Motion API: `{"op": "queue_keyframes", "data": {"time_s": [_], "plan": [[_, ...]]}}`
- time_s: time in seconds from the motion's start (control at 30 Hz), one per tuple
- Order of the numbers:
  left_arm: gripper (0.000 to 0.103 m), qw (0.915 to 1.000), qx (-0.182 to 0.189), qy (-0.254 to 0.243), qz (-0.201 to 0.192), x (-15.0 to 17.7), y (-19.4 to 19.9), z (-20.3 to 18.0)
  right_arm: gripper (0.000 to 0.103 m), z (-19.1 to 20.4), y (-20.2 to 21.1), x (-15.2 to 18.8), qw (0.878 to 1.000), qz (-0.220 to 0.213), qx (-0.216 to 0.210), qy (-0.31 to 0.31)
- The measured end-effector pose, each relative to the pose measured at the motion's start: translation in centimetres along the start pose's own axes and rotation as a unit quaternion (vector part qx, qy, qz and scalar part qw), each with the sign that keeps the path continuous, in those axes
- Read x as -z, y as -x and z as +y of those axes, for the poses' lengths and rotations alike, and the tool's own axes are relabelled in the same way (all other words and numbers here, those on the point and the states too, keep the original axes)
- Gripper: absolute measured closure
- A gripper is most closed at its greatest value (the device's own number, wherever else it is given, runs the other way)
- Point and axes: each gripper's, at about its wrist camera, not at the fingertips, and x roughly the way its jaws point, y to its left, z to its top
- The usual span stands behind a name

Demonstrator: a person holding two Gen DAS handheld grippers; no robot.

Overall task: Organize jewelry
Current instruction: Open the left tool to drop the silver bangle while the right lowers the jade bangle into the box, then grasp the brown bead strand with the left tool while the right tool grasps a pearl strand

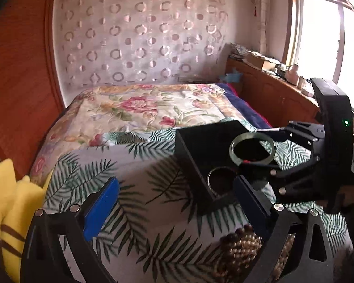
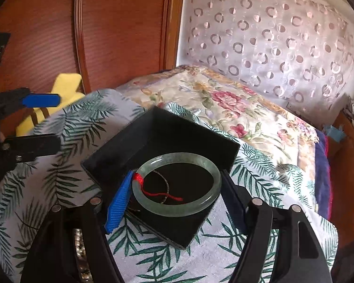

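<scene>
A black open jewelry box sits on the leaf-print cloth on the bed. My right gripper is shut on a pale green jade bangle with a red cord and holds it over the box. In the left wrist view the bangle hangs above the box, held by the right gripper. A dark ring-shaped bracelet lies inside the box. My left gripper is open and empty, just left of the box; it also shows in the right wrist view.
A coil of brown beads lies on the cloth near the left gripper's right finger. A yellow plush toy sits at the bed's left edge. A floral quilt covers the far bed. A wooden cabinet with clutter stands at the right under the window.
</scene>
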Motion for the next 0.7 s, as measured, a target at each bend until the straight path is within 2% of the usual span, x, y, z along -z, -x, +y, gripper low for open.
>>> {"op": "queue_keyframes", "data": {"time_s": [0.3,0.53,0.7], "plan": [[0.009,0.9999,-0.003,0.008,0.014,2.9,1.5,0.2,0.028,0.4,0.7,0.2,1.000,0.004,0.021,0.006],[0.009,0.9997,0.002,0.007,0.024,5.3,2.9,-0.5,0.028,0.8,5.3,2.1,0.999,-0.025,0.021,-0.022],[0.009,0.9997,0.004,0.004,0.025,7.0,4.0,-1.4,0.028,1.9,8.5,5.5,0.998,-0.030,0.018,-0.046]]}}
